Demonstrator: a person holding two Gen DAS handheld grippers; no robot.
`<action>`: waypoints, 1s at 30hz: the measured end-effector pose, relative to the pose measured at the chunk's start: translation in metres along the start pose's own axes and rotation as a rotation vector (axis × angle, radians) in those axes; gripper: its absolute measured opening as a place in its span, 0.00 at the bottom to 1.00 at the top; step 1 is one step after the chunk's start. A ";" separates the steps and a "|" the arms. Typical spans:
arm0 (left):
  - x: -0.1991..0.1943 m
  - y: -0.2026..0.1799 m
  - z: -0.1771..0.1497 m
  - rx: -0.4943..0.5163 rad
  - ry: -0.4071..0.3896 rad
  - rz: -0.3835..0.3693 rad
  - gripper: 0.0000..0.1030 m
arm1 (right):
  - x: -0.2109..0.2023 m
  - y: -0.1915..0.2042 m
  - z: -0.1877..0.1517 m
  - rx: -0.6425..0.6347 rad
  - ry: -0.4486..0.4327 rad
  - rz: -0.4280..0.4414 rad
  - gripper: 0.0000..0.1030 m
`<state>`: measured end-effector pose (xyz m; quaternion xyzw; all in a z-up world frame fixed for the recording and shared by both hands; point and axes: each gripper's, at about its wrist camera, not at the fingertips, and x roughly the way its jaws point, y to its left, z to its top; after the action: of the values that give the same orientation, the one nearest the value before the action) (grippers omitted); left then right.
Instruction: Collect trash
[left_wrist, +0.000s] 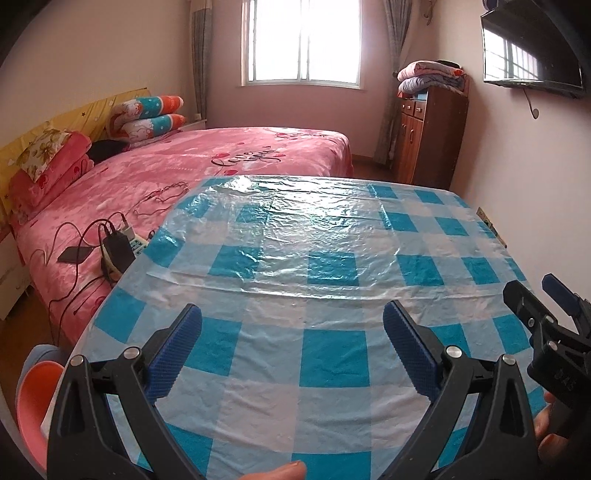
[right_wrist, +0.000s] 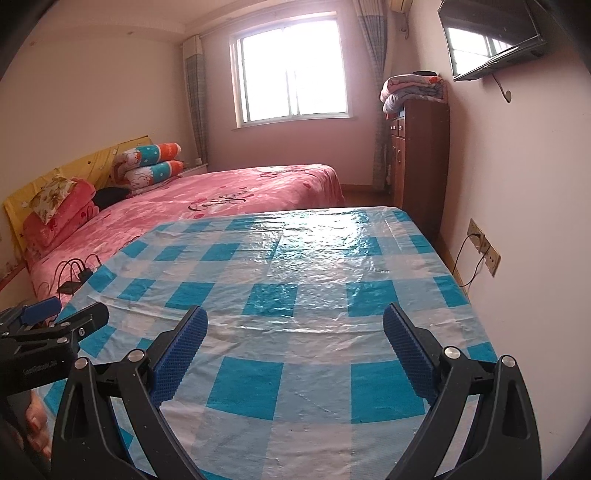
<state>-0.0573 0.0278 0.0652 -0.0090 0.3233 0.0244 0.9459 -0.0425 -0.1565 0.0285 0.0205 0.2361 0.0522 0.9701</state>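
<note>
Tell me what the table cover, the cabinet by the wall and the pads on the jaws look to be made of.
Table cover: thin plastic sheet, probably; glossy, wrinkled, with window glare on it.
Cabinet: wood or wood veneer; reddish brown with panelled doors and drawers.
Pads: likely rubber or soft plastic; blue, matte, with a fine knobbed texture.

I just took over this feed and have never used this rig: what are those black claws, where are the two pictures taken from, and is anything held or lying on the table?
The claws are two hand-held grippers, each carrying a camera that looks along its fingers. One picture is from the left gripper, the other from the right gripper; each also glimpses the other at its edge. Both are open and hold nothing. Below them is a table under a blue-checked plastic cloth; I see no trash on it. Behind it is a pink bed with chargers and cables.
</note>
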 end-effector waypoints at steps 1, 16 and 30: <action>0.000 -0.001 0.000 0.003 -0.002 0.002 0.96 | 0.000 0.001 0.000 -0.001 0.001 -0.002 0.92; 0.000 -0.007 0.000 0.019 -0.012 0.016 0.96 | 0.002 0.001 0.000 -0.013 0.017 0.002 0.92; 0.002 -0.009 -0.001 0.016 -0.011 0.006 0.96 | 0.005 0.005 -0.001 -0.025 0.031 0.004 0.92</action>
<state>-0.0557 0.0191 0.0629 -0.0002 0.3181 0.0245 0.9478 -0.0392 -0.1511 0.0258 0.0078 0.2505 0.0574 0.9664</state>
